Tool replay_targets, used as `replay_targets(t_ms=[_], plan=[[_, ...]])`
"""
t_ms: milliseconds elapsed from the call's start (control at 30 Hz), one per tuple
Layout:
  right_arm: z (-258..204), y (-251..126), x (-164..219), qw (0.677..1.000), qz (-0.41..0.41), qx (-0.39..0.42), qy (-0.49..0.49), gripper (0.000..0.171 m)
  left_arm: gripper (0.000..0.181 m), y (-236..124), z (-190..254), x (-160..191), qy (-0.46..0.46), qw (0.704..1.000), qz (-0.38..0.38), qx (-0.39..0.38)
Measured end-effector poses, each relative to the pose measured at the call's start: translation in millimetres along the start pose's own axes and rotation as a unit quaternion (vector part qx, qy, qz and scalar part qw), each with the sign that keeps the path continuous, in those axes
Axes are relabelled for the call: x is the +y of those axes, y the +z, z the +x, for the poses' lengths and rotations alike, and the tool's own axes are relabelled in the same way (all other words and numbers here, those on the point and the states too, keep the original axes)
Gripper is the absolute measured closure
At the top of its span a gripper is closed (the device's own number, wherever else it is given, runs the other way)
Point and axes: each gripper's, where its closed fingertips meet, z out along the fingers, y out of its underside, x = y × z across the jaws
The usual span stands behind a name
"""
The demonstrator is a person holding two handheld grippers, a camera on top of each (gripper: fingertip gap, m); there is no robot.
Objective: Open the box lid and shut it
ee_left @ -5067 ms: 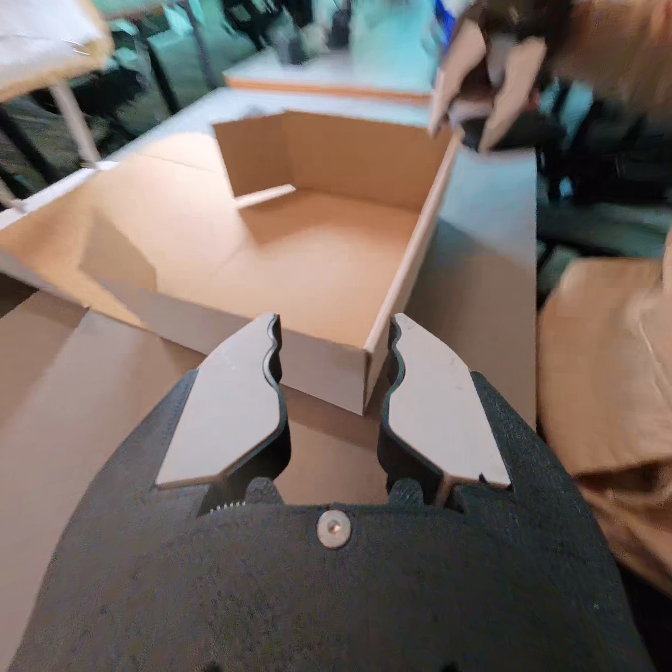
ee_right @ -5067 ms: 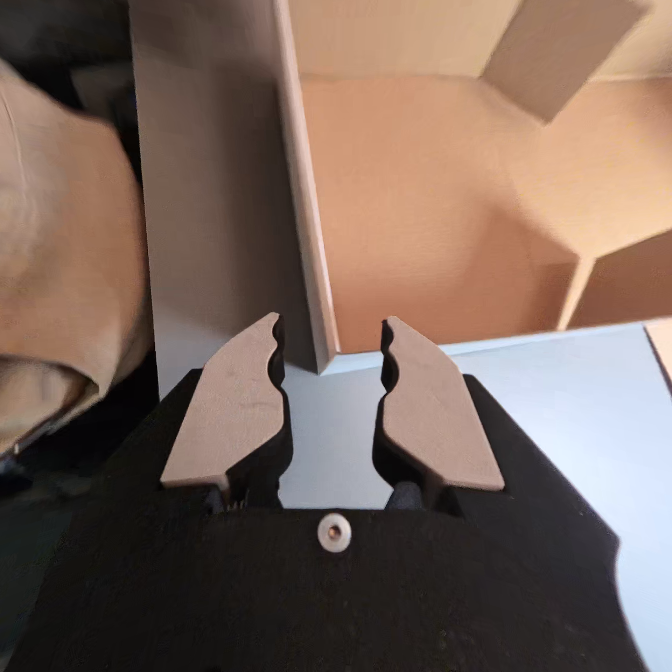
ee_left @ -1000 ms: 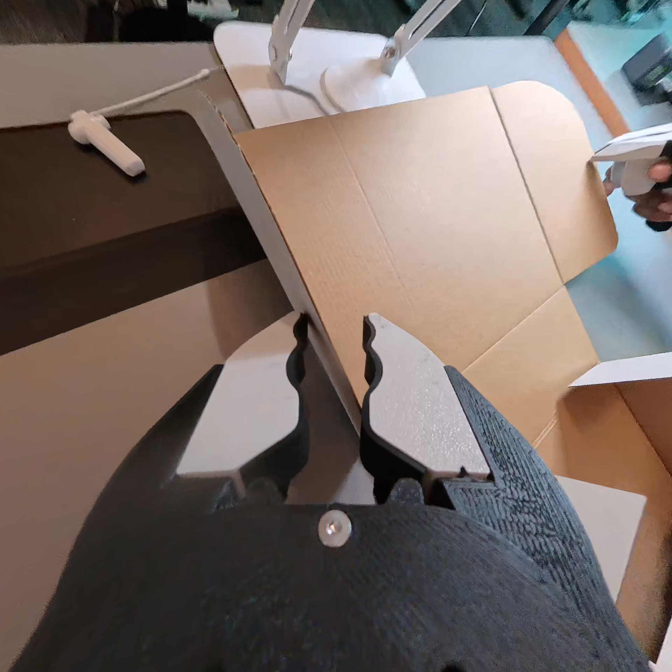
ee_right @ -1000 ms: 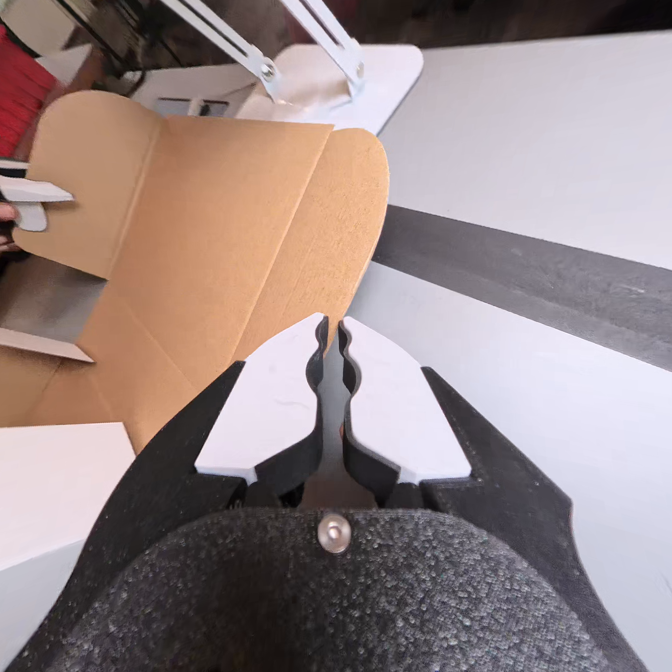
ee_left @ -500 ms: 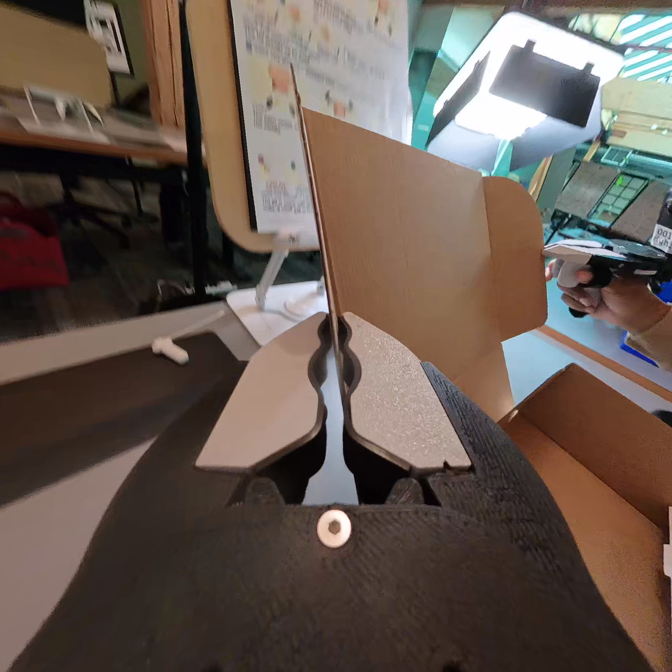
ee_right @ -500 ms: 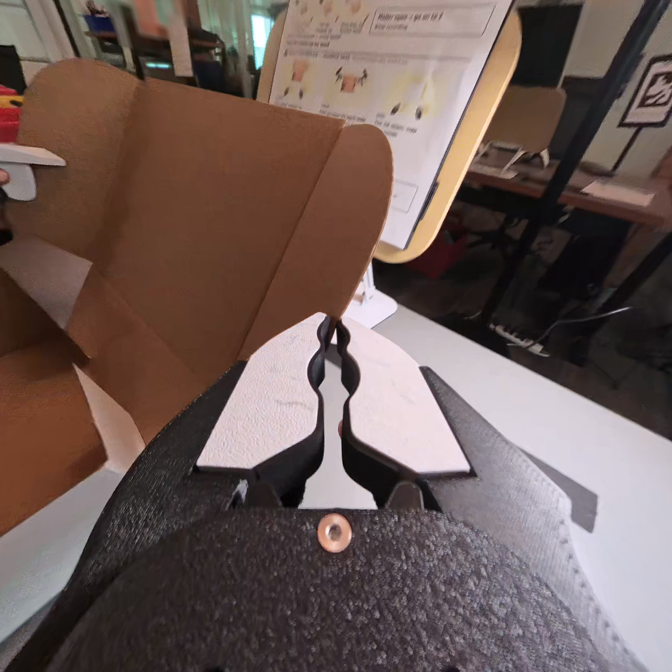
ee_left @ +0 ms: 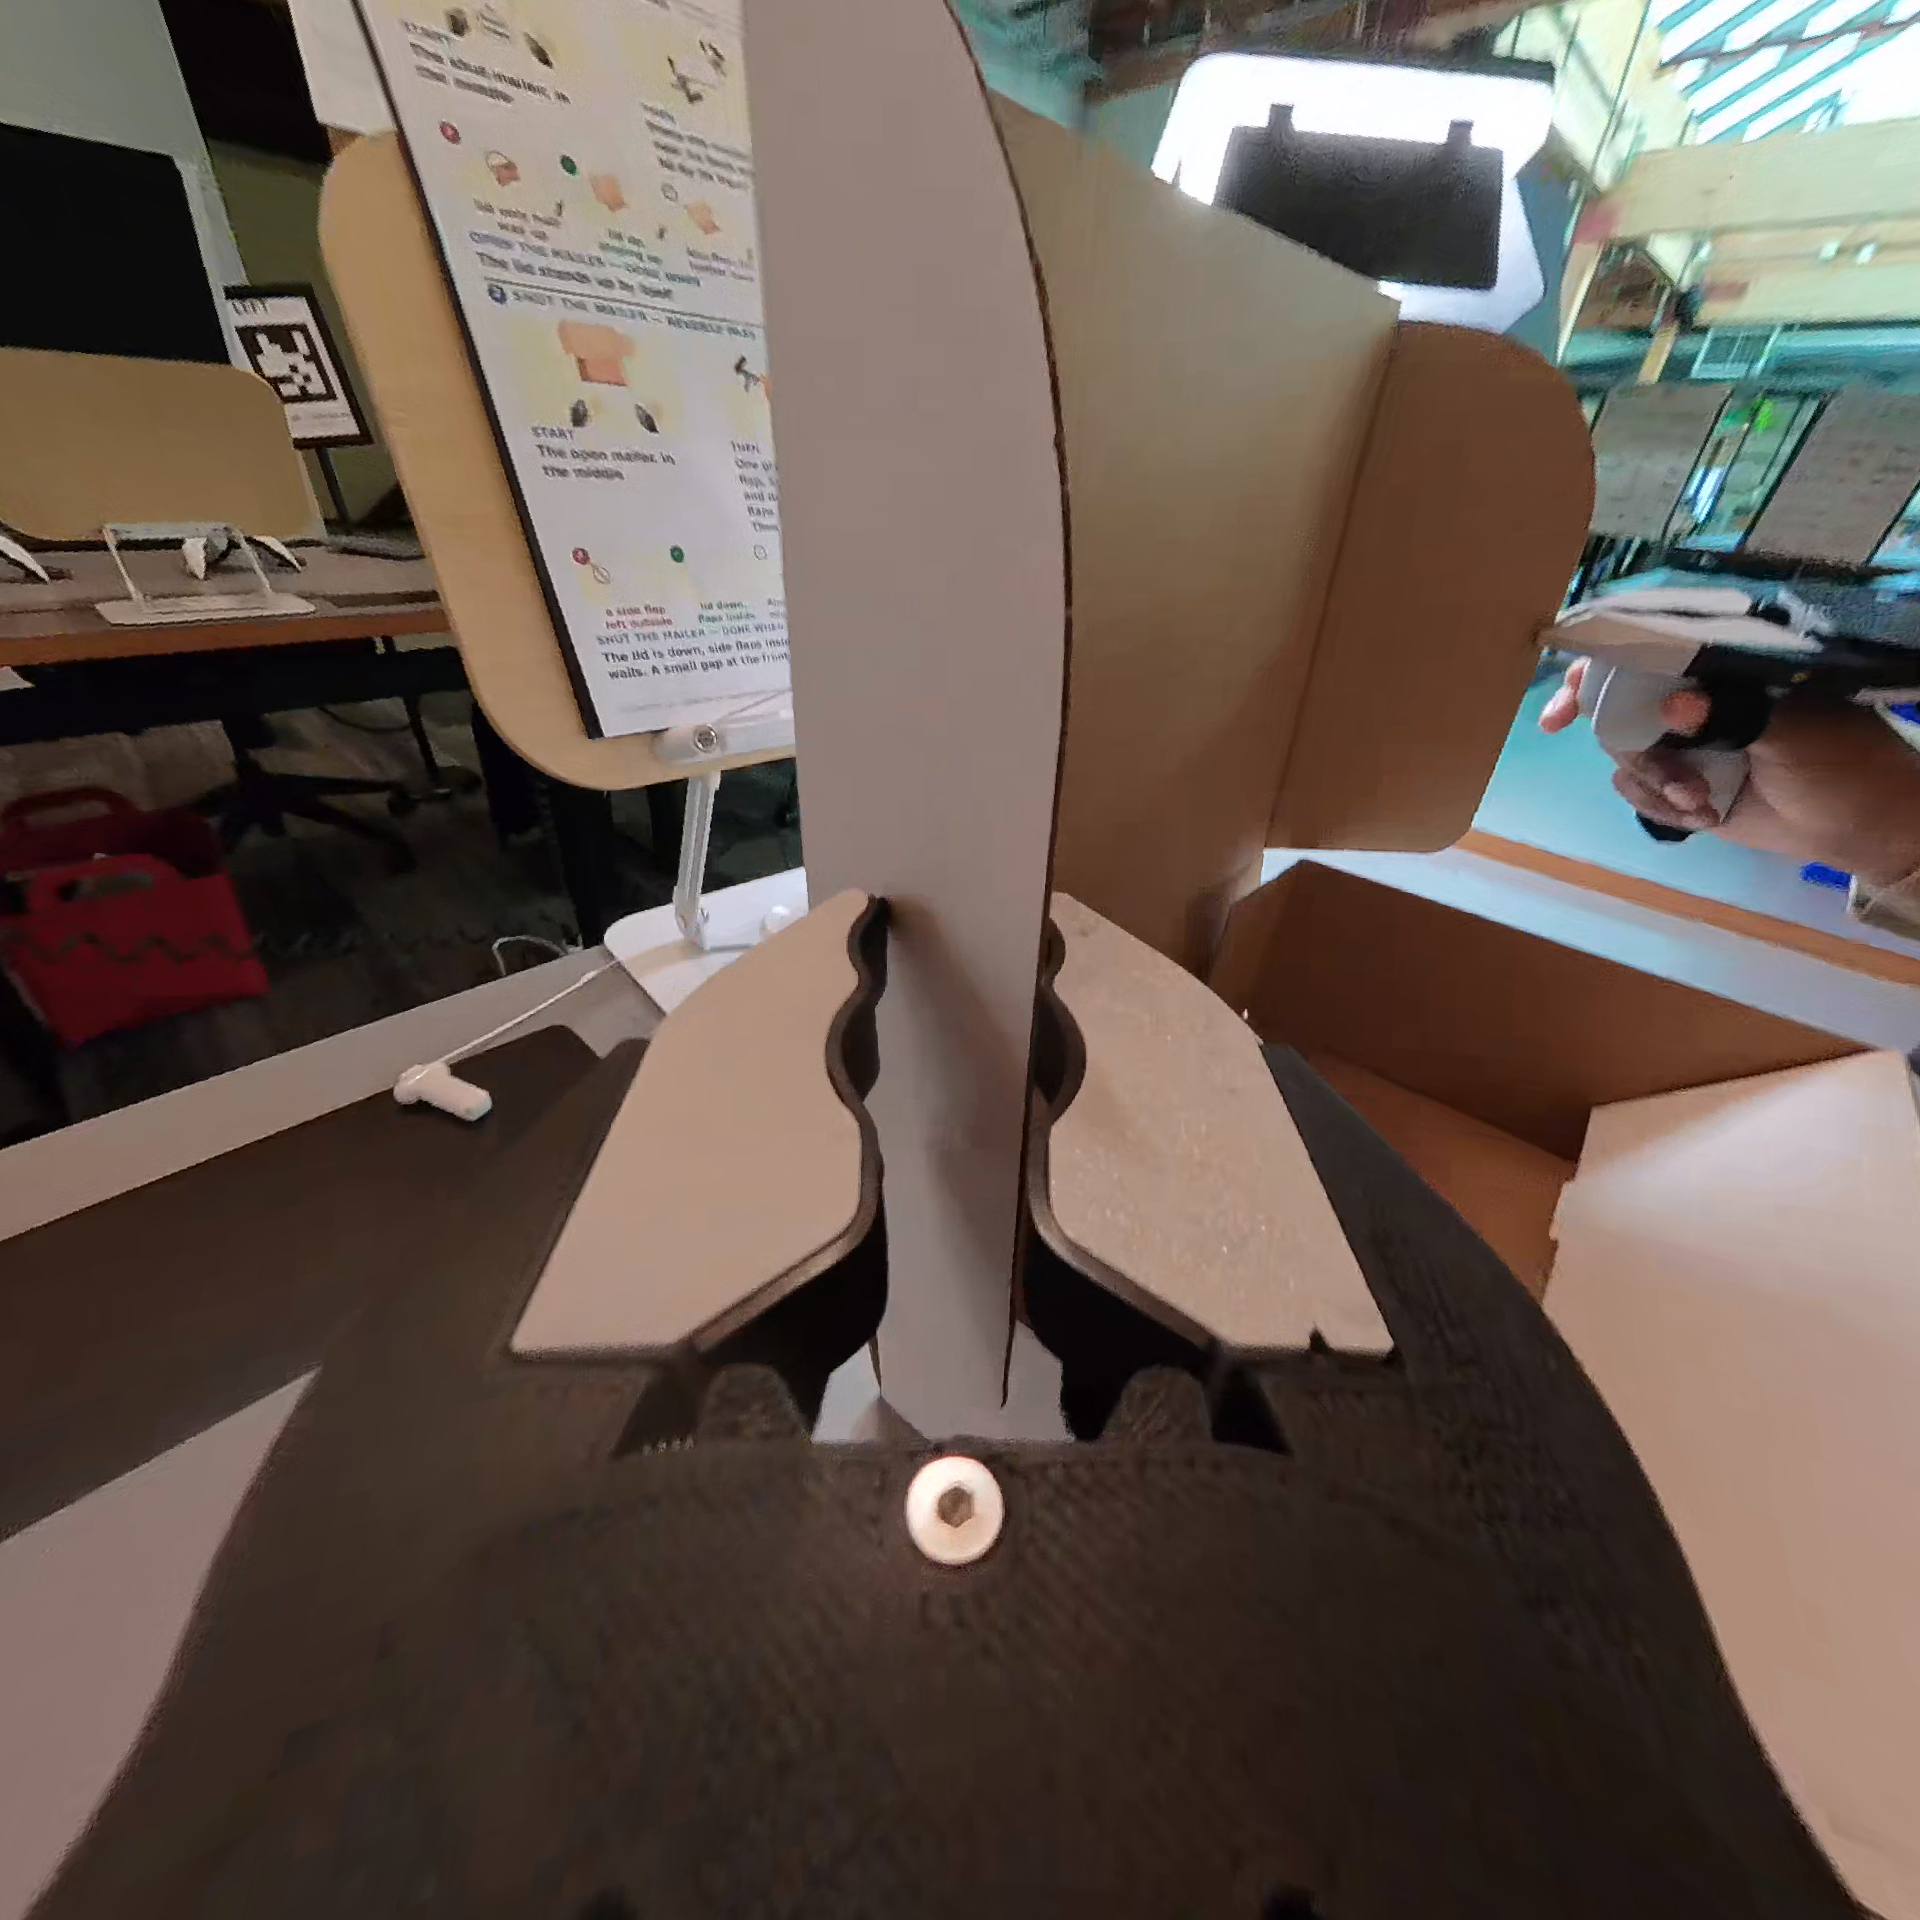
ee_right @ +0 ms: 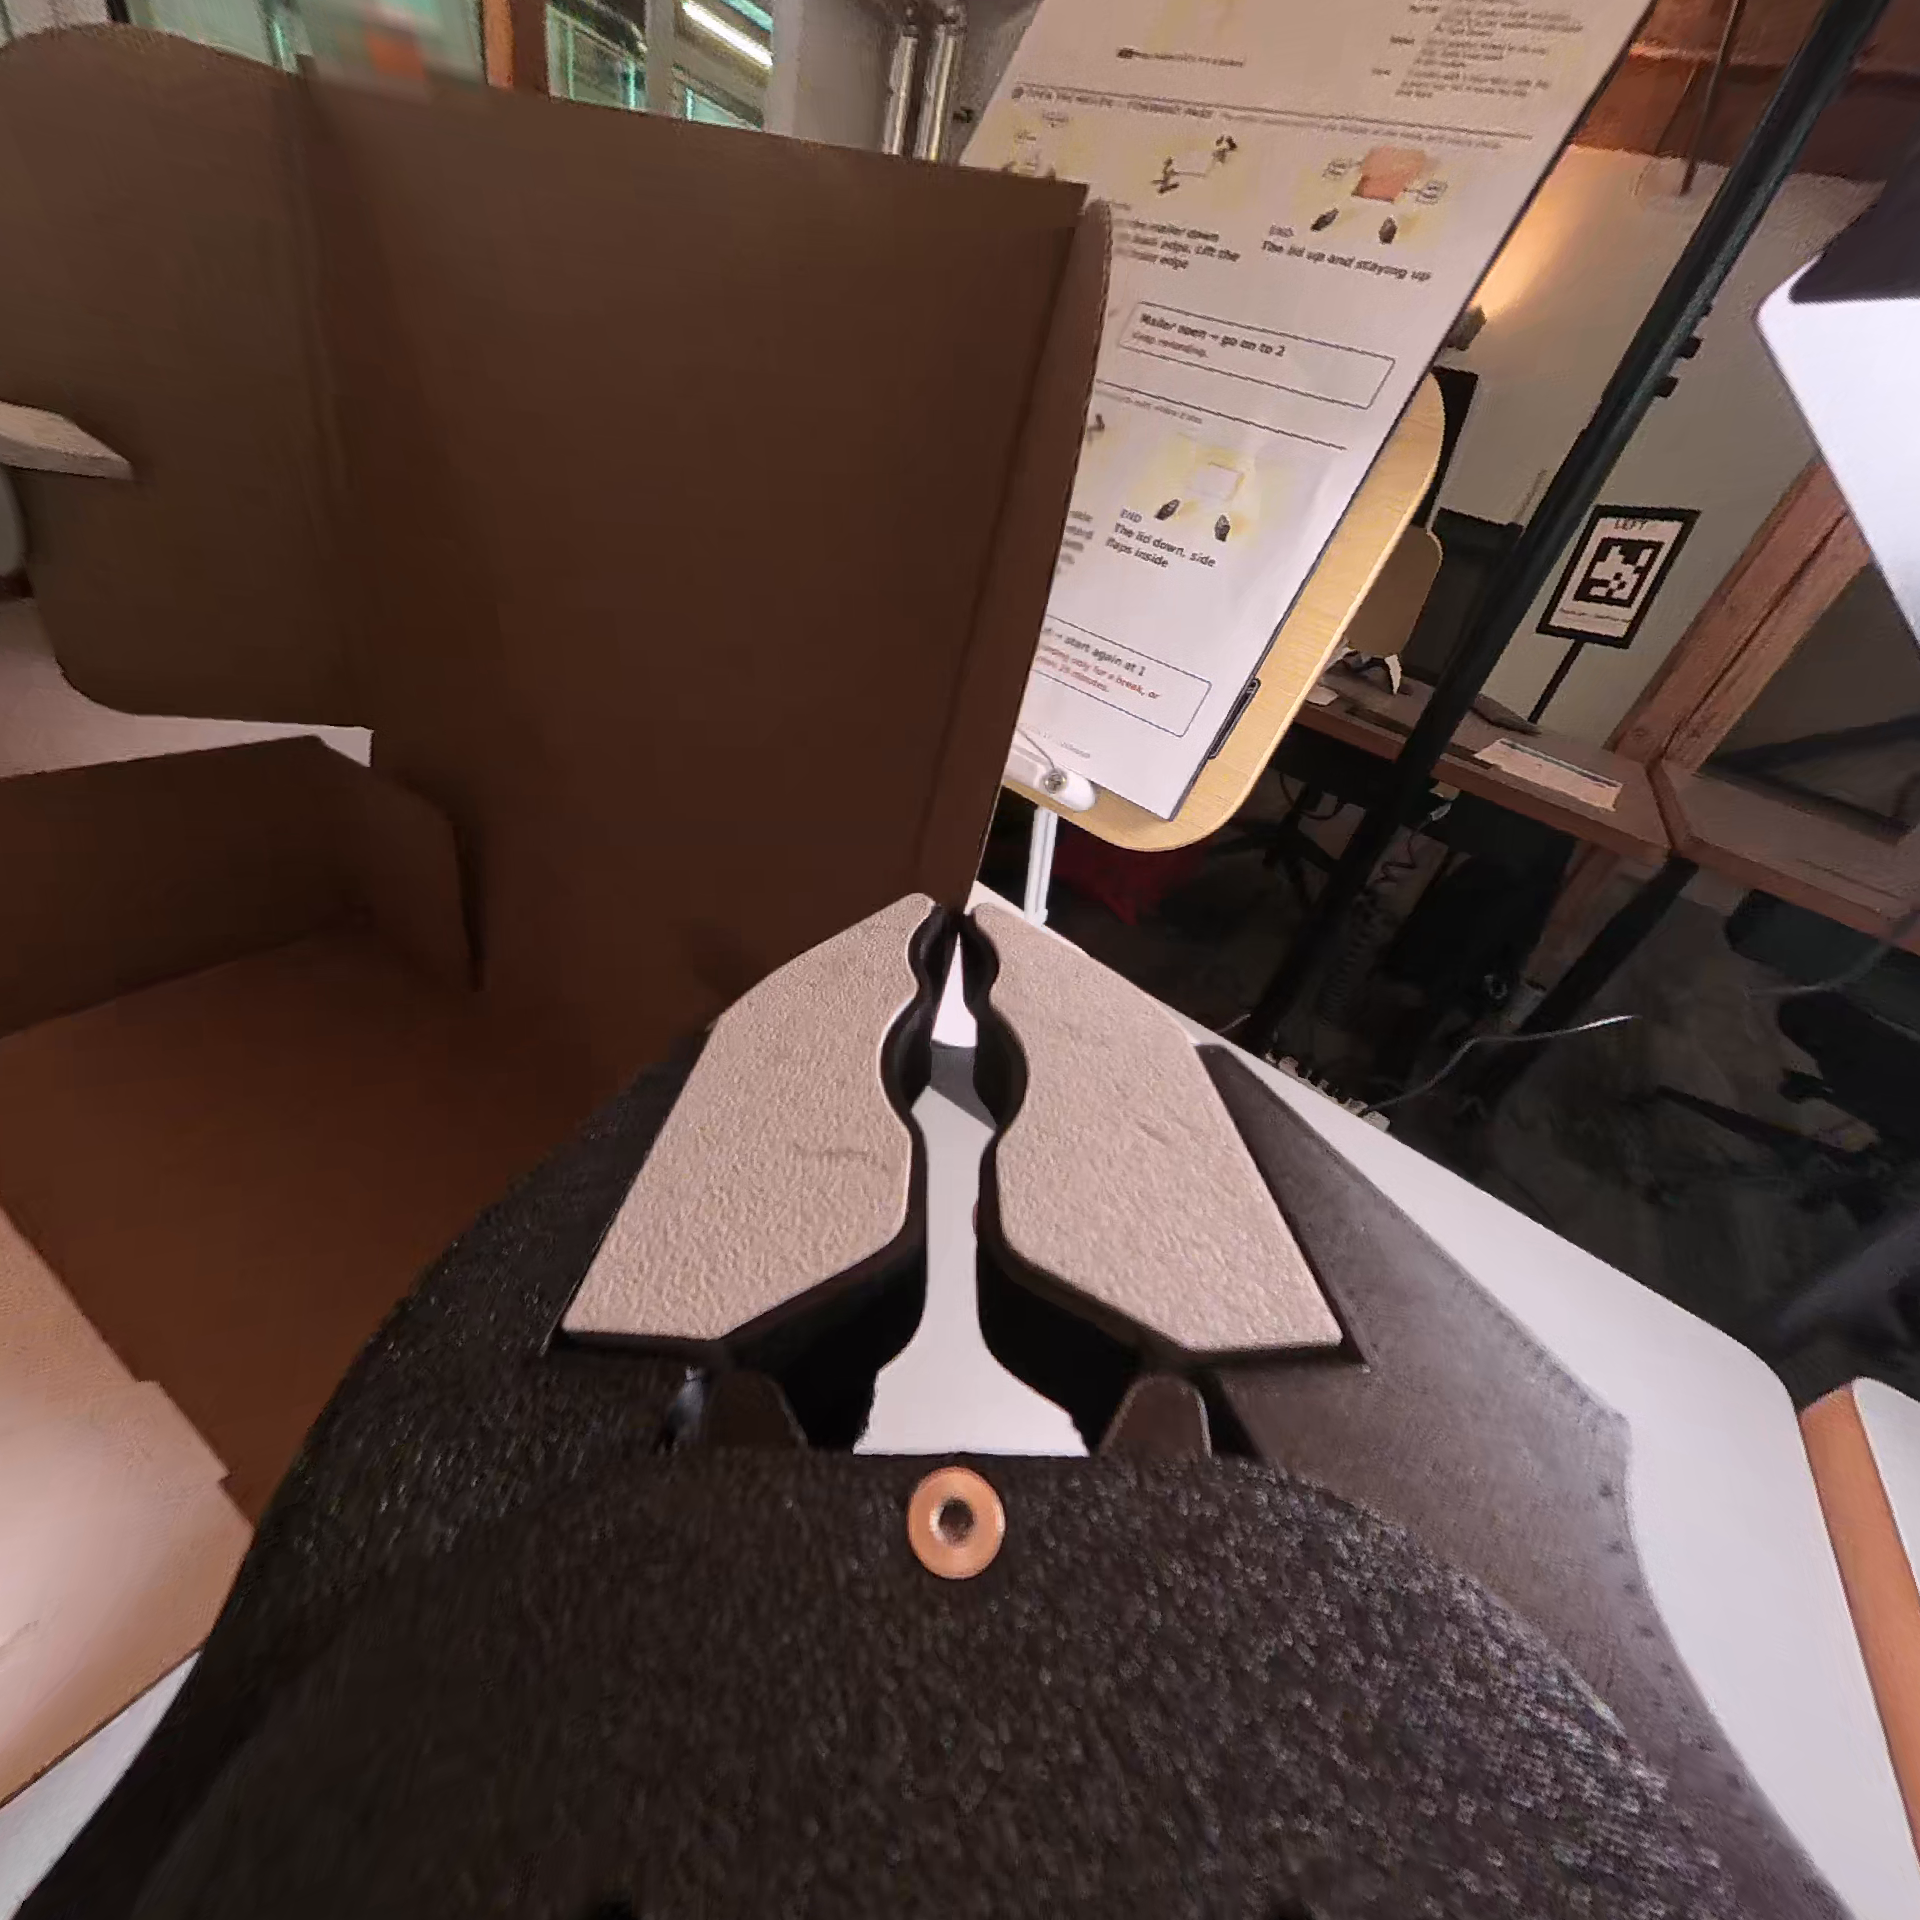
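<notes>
The cardboard box lid [ee_left: 1195,520] stands upright above the open box base [ee_left: 1455,997]. Its inside is brown and its outside grey. My left gripper [ee_left: 961,920] is shut on the lid's near side flap [ee_left: 914,520], which rises edge-on between the fingers. The right gripper [ee_left: 1569,629], held by a hand, pinches the far side flap [ee_left: 1455,582]. In the right wrist view my right gripper [ee_right: 951,920] is shut, its tips on the edge of the lid's side flap [ee_right: 1023,582]. The lid's inner face [ee_right: 623,468] and the box floor [ee_right: 208,1122] lie to the left.
An instruction board [ee_left: 582,364] on a white stand [ee_left: 696,935] stands just behind the lid; it also shows in the right wrist view [ee_right: 1247,416]. A small white device with a cable [ee_left: 442,1091] lies on the dark mat [ee_left: 260,1247]. Desks and a red bag [ee_left: 114,914] lie beyond.
The lid has swung up from lying open and flat to standing upright. Both grippers closed on its side flaps and rose with it, now tilted level instead of looking down.
</notes>
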Motion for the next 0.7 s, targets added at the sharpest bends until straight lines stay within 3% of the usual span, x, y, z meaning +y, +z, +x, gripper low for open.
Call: replay_targets(t_ms=[100,167,267,333,467,700], plan=[[-9,-2,4,0.999,-0.023,-0.036,0.012,0.152,0.153,-8,6,2,0.026,0.998,-0.054,-0.026],[-11,-1,2,0.998,-0.026,-0.055,0.023,0.151,0.154,-9,9,2,0.036,0.995,-0.080,-0.044],[-19,6,-3,0.996,-0.046,-0.072,0.014,0.155,0.149,-4,14,2,0.015,0.993,-0.110,-0.042],[-24,13,-4,0.995,-0.073,-0.063,-0.001,0.169,0.144,2,17,2,-0.012,0.992,-0.123,-0.034],[-38,22,-13,0.994,-0.100,-0.039,-0.036,0.169,0.143,10,16,0,-0.025,0.988,-0.140,-0.055],[-69,11,-9,0.993,-0.113,-0.012,0.026,0.169,0.142,-3,38,10,0.027,0.990,-0.124,-0.057]])
